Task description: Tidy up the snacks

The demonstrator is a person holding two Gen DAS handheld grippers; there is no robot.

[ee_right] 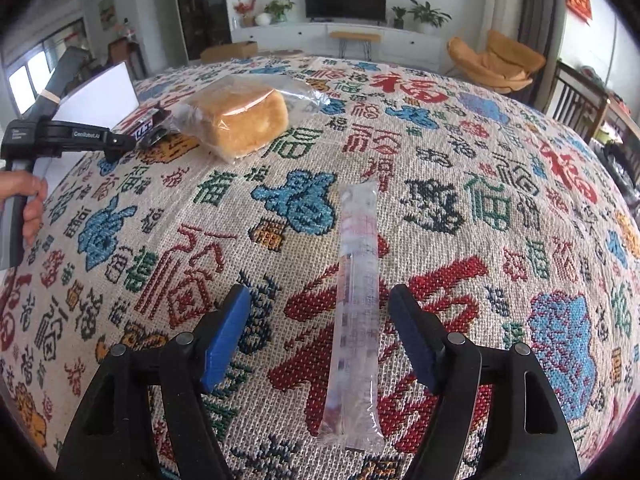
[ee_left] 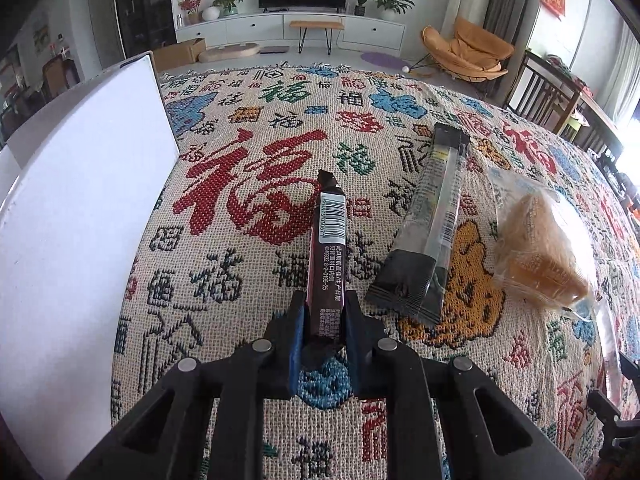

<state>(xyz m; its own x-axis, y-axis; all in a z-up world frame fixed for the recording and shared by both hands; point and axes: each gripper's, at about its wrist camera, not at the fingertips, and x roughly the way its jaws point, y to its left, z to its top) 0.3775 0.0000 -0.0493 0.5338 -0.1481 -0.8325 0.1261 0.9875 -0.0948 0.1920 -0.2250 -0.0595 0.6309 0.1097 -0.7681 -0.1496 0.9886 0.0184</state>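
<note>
The left tool [ee_left: 323, 320] is clenched on the near end of a dark brown snack bar [ee_left: 329, 252], which sticks out ahead of its fingers over the patterned worktop [ee_left: 240, 280]; the white box [ee_left: 80, 200] stands off to its left. Gripped so near one end, the bar could droop or pivot and catch the box wall. The right tool [ee_right: 320, 336] is released, jaws wide either side of a clear tube snack [ee_right: 357, 300] lying flat; closing off-centre could squirt the slick tube sideways
</note>
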